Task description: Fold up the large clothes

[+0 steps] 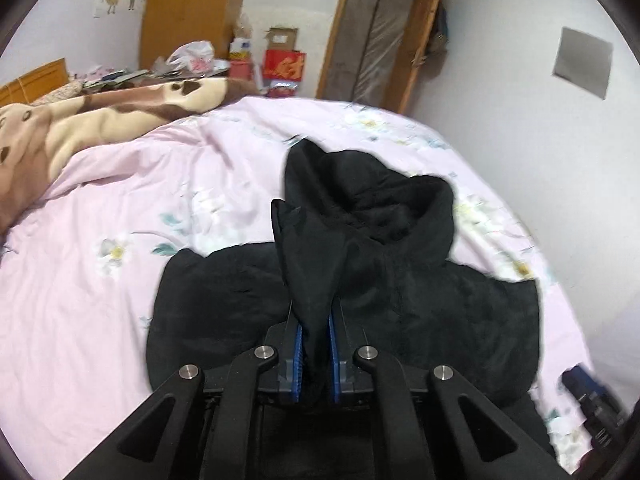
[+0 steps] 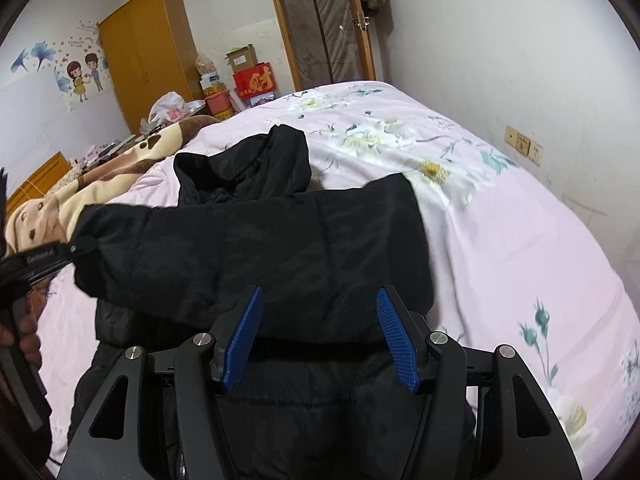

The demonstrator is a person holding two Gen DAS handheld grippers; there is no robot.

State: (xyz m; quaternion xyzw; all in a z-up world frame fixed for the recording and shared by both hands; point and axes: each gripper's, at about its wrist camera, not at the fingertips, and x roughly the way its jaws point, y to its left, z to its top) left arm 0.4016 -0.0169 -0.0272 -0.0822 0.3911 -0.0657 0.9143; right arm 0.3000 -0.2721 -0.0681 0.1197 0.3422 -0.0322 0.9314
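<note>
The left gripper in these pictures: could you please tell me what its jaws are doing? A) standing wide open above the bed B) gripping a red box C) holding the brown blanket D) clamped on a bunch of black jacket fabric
D: the left gripper has its blue pads pressed on a bunch of the black jacket.

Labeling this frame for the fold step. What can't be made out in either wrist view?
- Left wrist view: the pinched part of the black jacket is hidden between the left tongs.
- Same view: right tongs blurred, cut off by the lens rim.
- Right wrist view: the jacket's near hem sits behind the right tongs' frame.
- Red box: print too small to read.
</note>
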